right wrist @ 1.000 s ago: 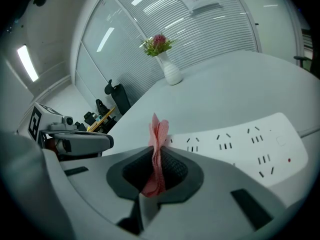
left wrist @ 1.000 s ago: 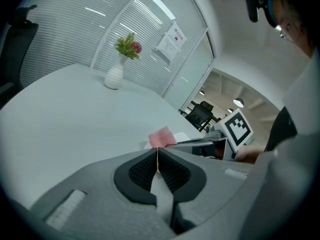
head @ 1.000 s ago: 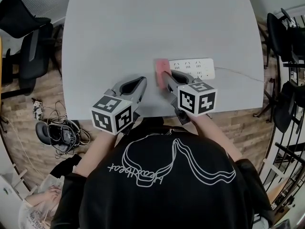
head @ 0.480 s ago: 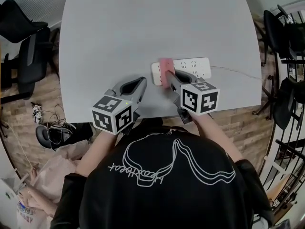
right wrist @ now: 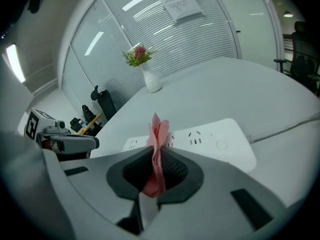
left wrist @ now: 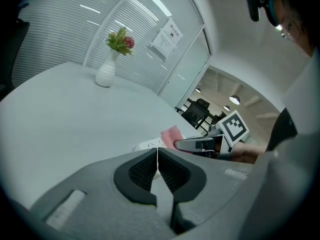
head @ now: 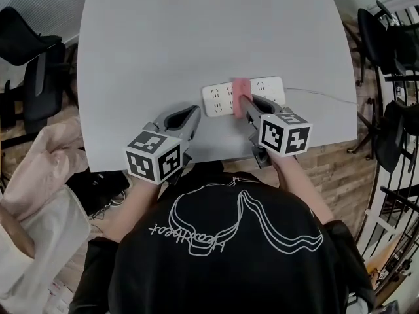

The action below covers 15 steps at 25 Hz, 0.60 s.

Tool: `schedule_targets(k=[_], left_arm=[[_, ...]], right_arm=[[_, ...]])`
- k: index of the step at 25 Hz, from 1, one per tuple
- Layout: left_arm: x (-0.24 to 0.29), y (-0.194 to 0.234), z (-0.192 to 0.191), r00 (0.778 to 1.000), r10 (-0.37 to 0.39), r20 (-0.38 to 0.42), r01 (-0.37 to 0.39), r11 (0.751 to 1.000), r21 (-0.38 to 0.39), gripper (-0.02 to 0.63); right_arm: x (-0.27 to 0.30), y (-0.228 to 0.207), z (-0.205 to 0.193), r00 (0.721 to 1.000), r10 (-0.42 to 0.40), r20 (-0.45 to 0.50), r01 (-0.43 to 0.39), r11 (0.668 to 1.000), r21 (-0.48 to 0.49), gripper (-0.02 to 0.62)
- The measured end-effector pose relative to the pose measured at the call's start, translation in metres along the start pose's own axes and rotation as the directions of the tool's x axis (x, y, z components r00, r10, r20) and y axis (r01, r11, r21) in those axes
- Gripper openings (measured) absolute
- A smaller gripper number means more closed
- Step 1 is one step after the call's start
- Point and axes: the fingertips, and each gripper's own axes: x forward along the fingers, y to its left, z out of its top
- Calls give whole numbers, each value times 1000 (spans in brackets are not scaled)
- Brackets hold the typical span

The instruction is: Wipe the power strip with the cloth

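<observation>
The right gripper [head: 243,102] pinches the pink cloth [head: 241,86] over the middle of the white power strip [head: 218,99]. The left gripper [head: 194,112] (jaws pressed together, empty) is at its near left.

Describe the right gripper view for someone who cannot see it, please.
The right gripper pinches a folded pink cloth between its fingers, right over a white power strip lying on a pale table. Beyond stands a white vase of flowers in front of slatted blinds.
</observation>
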Motion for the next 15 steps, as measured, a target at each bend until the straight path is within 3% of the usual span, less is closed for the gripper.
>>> schedule_targets(k=[15], left_arm=[[3, -10, 1, 1000, -12, -11, 12, 1000, 23, 15]], right_arm=[[-37, -62, 6, 989, -141, 46, 140, 990, 30, 40]])
